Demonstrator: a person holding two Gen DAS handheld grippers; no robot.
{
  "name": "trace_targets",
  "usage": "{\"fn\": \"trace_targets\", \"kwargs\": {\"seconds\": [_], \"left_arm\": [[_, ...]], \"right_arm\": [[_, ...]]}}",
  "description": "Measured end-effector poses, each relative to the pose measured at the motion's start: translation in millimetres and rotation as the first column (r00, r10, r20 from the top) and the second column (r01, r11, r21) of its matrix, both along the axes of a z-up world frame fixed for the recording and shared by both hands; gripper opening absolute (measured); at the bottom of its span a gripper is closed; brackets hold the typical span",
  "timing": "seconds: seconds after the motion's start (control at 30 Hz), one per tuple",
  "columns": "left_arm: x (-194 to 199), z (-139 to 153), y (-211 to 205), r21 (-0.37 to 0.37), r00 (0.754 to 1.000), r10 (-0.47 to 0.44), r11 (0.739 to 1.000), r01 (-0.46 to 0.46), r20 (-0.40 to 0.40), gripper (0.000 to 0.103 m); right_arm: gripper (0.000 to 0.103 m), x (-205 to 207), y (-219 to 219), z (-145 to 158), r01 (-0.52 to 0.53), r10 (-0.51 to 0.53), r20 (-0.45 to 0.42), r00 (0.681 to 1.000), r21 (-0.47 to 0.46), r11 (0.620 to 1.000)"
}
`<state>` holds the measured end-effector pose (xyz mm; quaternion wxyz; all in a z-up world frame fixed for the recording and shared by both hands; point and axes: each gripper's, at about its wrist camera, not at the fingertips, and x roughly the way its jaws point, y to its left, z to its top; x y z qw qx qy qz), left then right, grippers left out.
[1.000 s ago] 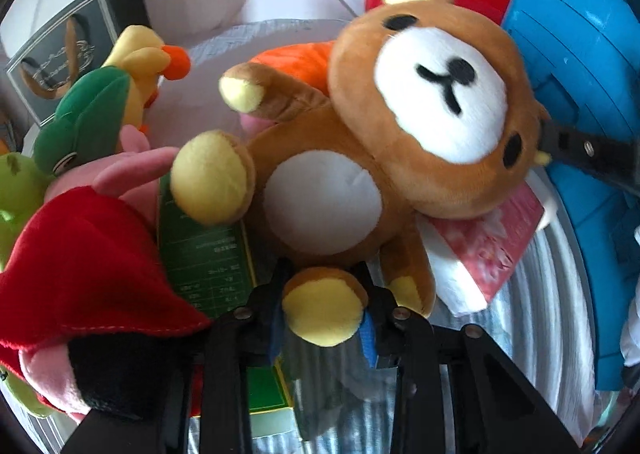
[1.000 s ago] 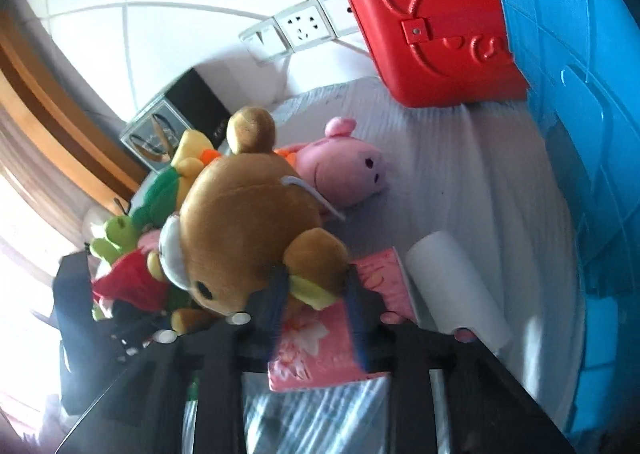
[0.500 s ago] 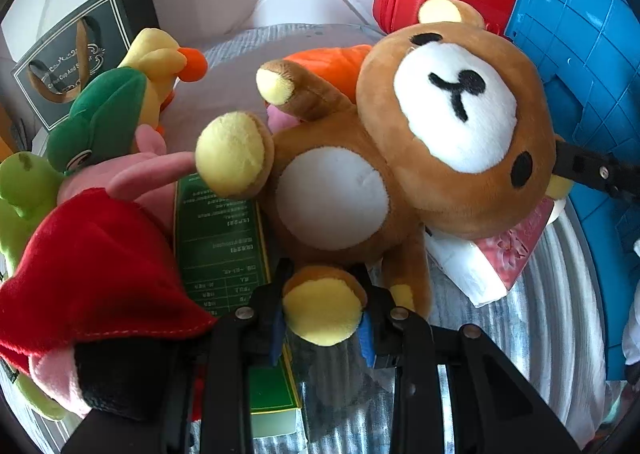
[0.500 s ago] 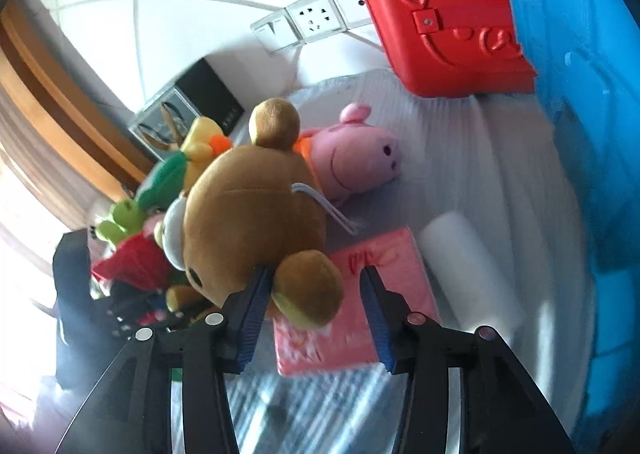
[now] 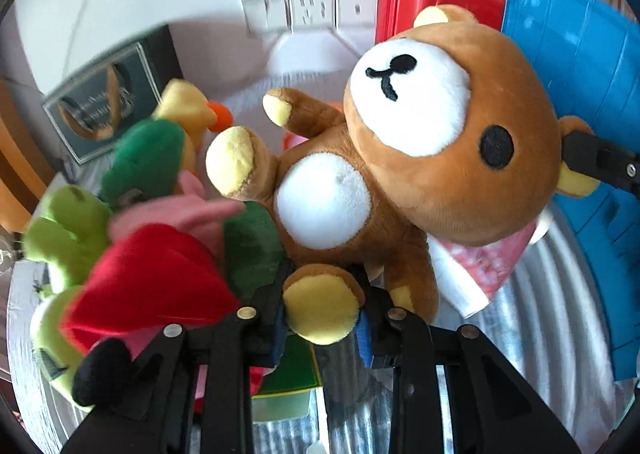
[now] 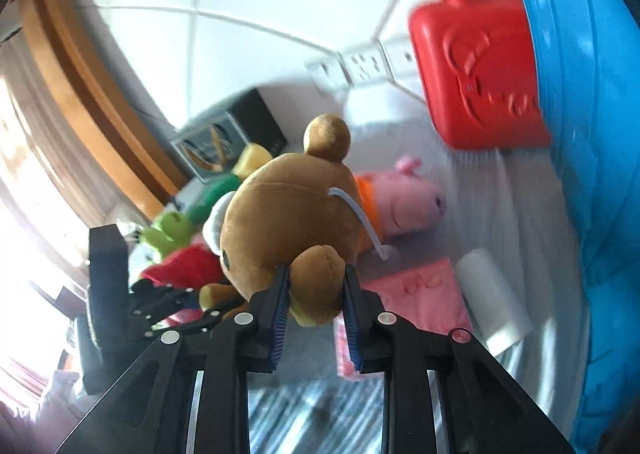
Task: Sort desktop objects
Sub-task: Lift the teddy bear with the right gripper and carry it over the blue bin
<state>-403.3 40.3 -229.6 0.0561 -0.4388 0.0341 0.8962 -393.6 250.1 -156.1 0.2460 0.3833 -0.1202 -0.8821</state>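
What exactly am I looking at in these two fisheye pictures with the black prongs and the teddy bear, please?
No robot here: a person holds a two-finger gripper in each hand, each carrying a forward-looking camera. In the left view, the left gripper pinches one foot of the brown bear. In the right view, the right gripper pinches its ear from behind. Both are shut on the bear, seemingly lifted. On the striped cloth lie a pink pig toy, a pink packet and a white roll; a red case stands behind.
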Motion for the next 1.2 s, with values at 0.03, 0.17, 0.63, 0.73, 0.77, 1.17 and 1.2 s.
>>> {"fn": "trace_targets", "kwargs": {"seconds": [0.03,0.17,0.63,0.73,0.77,1.17,1.2], "left_arm": [[4.8,7.8,-1.6,0.009,1.000,0.003,1.000,-0.003,-0.017,0.027],[21.7,40.3,-8.1,0.031,0.995,0.018,0.999,-0.015,-0.100,0.027],[120.4,162.2,10.9,0.071,0.939,-0.062,0.993,0.091,-0.338,0.027],[134.5,184.8,33.4,0.071,0.919,-0.112,0.986,0.150,-0.377,0.027],[139.1,190.6,41.7,0.070,0.913,-0.126,0.984,0.165,-0.389,0.027],[165.8,240.1,215.3,0.051,0.877,-0.214,0.964,0.260,-0.429,0.027],[166.1,242.1,233.7,0.048,0.880,-0.212,0.966,0.256,-0.426,0.027]], "right_arm": [[0.024,6.6,-2.0,10.9,-0.004,0.004,-0.025,1.000,0.006,1.000],[0.024,32.8,-10.9,54.5,-0.017,0.020,-0.110,0.994,0.028,0.999],[0.024,151.0,-12.7,171.9,0.123,-0.089,-0.334,0.938,0.081,0.989],[0.024,179.8,1.0,193.1,0.190,-0.147,-0.373,0.916,0.082,0.978],[0.024,190.3,8.3,199.9,0.215,-0.168,-0.387,0.907,0.081,0.973],[0.024,246.2,158.2,241.0,0.338,-0.270,-0.443,0.855,0.082,0.938],[0.024,245.5,174.5,243.0,0.336,-0.265,-0.443,0.857,0.088,0.938]]}}
